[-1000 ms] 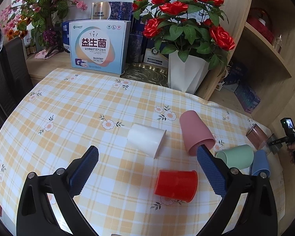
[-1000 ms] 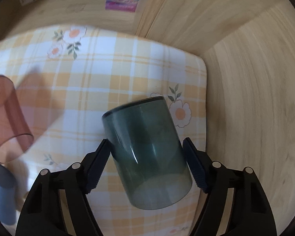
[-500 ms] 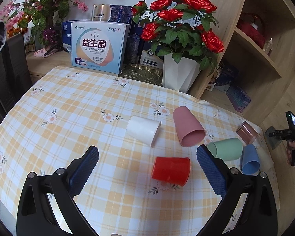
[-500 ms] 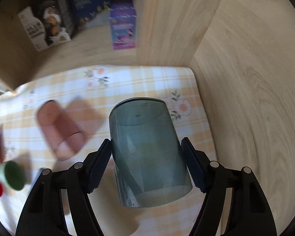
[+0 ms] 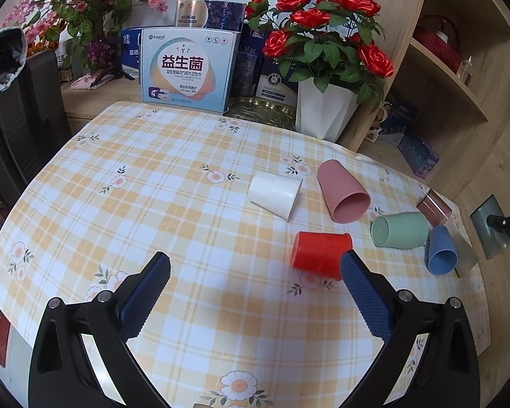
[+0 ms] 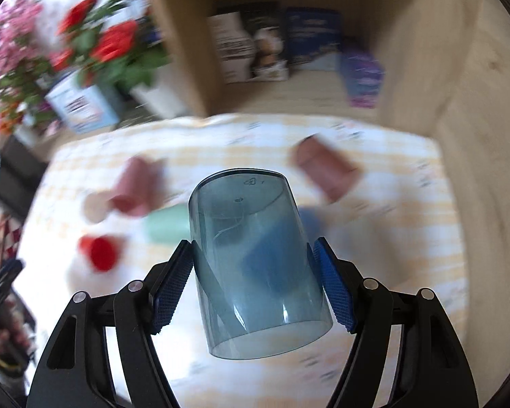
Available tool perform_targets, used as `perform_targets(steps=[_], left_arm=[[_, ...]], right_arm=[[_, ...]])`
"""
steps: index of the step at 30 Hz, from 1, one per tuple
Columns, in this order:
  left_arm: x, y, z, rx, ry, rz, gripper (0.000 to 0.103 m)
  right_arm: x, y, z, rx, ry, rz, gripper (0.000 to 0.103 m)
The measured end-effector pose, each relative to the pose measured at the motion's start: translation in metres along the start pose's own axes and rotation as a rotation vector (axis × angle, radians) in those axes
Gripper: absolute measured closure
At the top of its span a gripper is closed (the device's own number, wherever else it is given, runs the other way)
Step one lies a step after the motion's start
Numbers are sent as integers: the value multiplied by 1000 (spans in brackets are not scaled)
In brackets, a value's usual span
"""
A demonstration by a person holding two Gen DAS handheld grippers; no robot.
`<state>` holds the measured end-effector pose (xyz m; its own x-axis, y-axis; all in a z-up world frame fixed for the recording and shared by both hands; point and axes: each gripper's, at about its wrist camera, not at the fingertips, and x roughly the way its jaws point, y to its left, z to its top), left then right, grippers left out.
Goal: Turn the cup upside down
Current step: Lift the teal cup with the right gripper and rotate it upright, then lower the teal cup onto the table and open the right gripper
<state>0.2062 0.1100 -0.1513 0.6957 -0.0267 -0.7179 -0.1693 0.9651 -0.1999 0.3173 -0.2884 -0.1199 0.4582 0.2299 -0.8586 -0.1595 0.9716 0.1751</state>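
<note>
Motion blur smears nearly everything behind the right gripper [image 6: 255,289] in its own wrist view: the checked tablecloth [image 6: 408,238], the shelf boxes and the red roses are streaks, and the cups on the table read only as patches of colour. Sharp in that view is the translucent blue-grey cup [image 6: 255,258], clamped between the two blue-padded fingers [image 6: 170,289], its closed base pointing away from the camera and its open mouth toward it. The cup's lower rim hides part of the cloth below, and whether it touches the table cannot be told.

The left wrist view shows what the right one cannot: a crisp layout of cups lying on their sides on the tablecloth [image 5: 153,187]. A white cup [image 5: 275,194] lies just beside a pink cup [image 5: 343,192]; a red cup [image 5: 321,255] lies nearer the camera, partly hidden by a finger; a green cup [image 5: 399,230], a blue cup [image 5: 442,255] and a brown translucent cup [image 5: 433,205] cluster at the far right edge. The left gripper [image 5: 255,301] hangs over the cloth with its fingers wide apart and nothing between them. The held cup does not appear in this view.

Compared with half a second ago, the right wrist camera has tilted up, taking in more of the table and shelf, while the cup sits the same way between the fingers. The left view has barely changed.
</note>
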Motion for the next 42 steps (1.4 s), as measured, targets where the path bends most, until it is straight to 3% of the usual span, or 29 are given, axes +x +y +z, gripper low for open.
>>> perform_targets(steps=[4, 9, 17, 27, 42], left_arm=[[-4, 4, -8, 1, 6, -7, 5], [-7, 7, -12, 22, 10, 3, 5], [-7, 21, -21, 10, 29, 28, 5], [-2, 28, -31, -3, 67, 40, 5], [-2, 20, -34, 9, 92, 31, 5]], right_arm=[[32, 46, -44, 91, 20, 115, 33], [78, 98, -92, 198, 87, 187, 33], [103, 149, -116, 260, 106, 184, 33], [112, 162, -134, 313, 133, 174, 33], [116, 171, -140, 277, 166, 185, 32]])
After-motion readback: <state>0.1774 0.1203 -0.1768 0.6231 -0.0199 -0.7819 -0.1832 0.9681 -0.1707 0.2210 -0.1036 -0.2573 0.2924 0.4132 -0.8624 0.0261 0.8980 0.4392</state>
